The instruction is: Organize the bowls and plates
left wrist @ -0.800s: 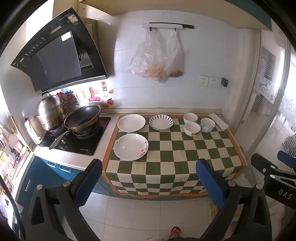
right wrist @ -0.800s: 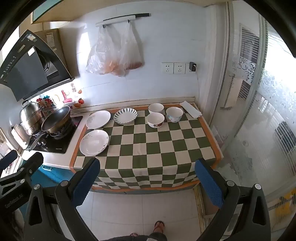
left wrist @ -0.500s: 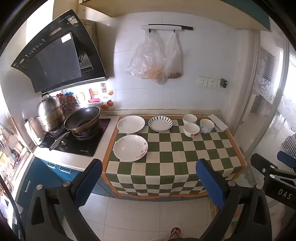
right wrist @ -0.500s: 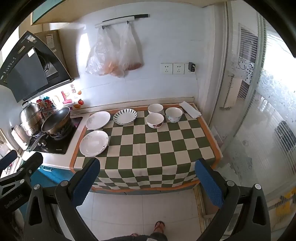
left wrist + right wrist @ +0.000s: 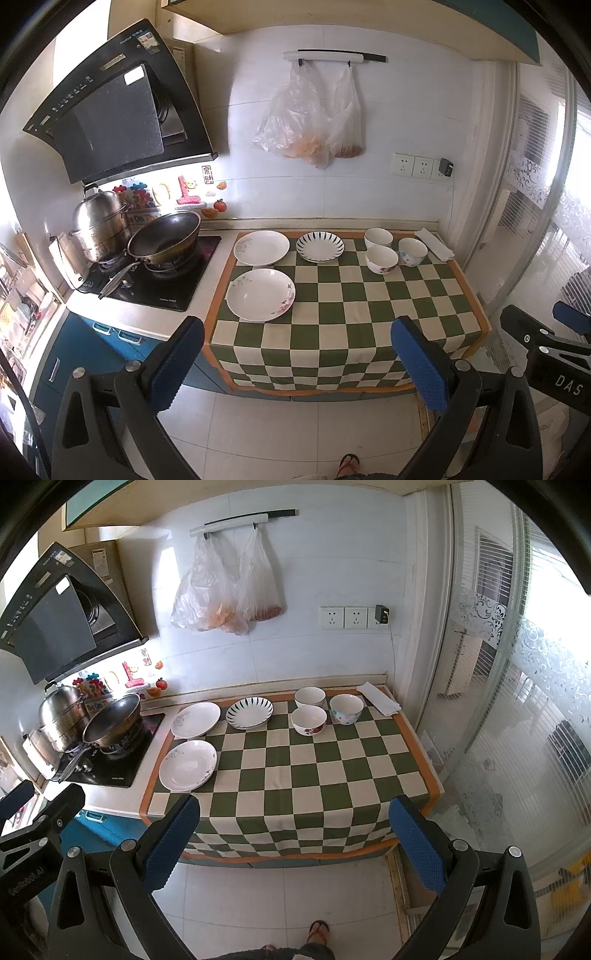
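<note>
Hanging back from the tabletop (image 5: 347, 317), the left gripper (image 5: 295, 354) gapes wide and empty; I'd slide under the rim of the near floral plate (image 5: 260, 294) first. From the right gripper (image 5: 293, 830), equally wide, three glossy round bowls (image 5: 309, 720) cluster far back on the checked cloth.

Bright daylight floods in from the frosted glass window (image 5: 535, 657) on the right, blowing out that side; the white tiled wall (image 5: 295, 192) shows soft glare; fisheye bending and black vignetting ring both views; focus stays sharp centrally.
</note>
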Tool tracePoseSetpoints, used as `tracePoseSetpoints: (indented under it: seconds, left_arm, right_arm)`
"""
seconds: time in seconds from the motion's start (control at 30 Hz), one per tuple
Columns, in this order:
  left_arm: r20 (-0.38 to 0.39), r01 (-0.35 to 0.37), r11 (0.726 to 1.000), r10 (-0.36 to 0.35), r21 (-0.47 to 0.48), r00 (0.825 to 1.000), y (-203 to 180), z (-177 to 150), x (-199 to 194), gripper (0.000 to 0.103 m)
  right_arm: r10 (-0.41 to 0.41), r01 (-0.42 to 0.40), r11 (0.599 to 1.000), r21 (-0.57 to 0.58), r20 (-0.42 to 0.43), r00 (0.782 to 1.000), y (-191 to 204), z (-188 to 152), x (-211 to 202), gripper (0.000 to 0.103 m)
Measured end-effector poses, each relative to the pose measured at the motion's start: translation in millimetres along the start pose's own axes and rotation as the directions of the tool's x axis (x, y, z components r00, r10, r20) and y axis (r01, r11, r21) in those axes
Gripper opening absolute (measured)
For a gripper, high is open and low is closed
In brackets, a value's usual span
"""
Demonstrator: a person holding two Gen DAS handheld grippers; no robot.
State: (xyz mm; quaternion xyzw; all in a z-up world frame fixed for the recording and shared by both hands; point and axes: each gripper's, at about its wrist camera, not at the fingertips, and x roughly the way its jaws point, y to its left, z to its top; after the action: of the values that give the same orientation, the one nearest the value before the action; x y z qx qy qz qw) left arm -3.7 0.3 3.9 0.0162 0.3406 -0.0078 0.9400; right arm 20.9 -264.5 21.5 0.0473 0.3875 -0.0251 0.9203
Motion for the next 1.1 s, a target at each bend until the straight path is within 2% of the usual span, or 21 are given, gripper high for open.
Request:
tracePoseSetpoints:
  seconds: [1.1]
  left_arm:
    - [0.001,0.004,1.000,-0.004,-0.009,1.000,5,7,-8,0.103]
  right_arm:
    - [0.004,-0.004,1.000,-0.003,-0.012,1.000,2,-2,-3,0.103]
